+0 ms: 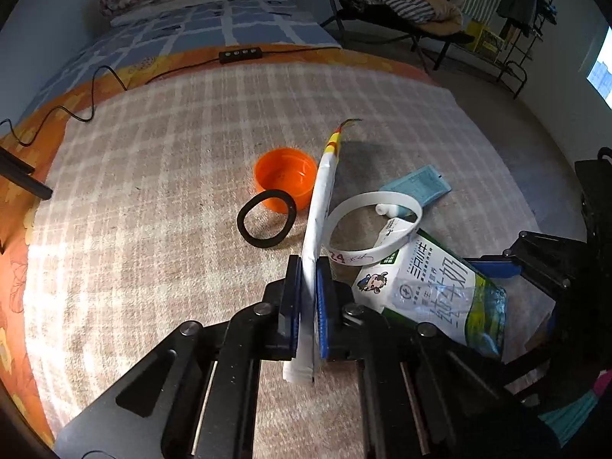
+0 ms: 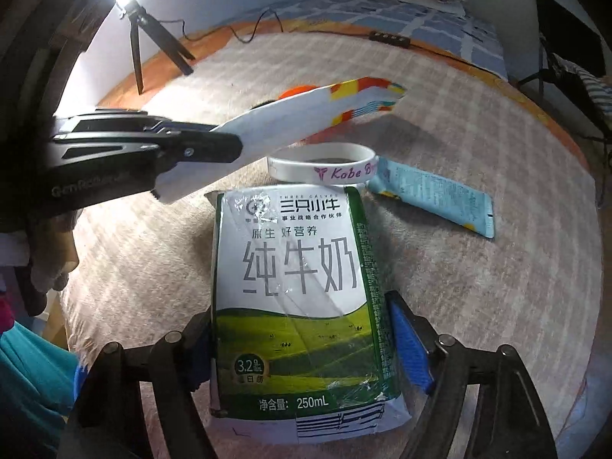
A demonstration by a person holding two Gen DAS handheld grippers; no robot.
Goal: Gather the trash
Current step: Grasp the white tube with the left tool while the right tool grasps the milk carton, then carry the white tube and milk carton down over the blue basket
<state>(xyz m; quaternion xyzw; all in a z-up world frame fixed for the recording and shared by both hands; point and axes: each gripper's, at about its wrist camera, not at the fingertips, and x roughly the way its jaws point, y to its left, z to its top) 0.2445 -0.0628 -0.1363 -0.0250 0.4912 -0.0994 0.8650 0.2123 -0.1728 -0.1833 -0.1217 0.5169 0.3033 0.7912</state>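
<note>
Left tool (image 1: 308, 287) is clenched on a flattened white wrapper (image 1: 321, 199), pinched near its lower end and held edge-up above the bed (image 1: 153, 191). Right tool (image 2: 302, 344) is closed around a 250 mL milk carton (image 2: 298, 290), gripped at the lower sides and lifted off the blanket. The carton is dented and crinkled (judged empty, so light), and its glossy skin may slip; a hold across the flat side walls low down looks soundest. The wrapper is thin and floppy, so a pinch close to the middle would limit drooping. Left on the bed are a blue tube (image 2: 436, 202), a white wristband (image 2: 325, 168), a black ring (image 1: 266, 223) and an orange cup (image 1: 285, 178). The tube looks soft and is best squeezed across its flat body.
</note>
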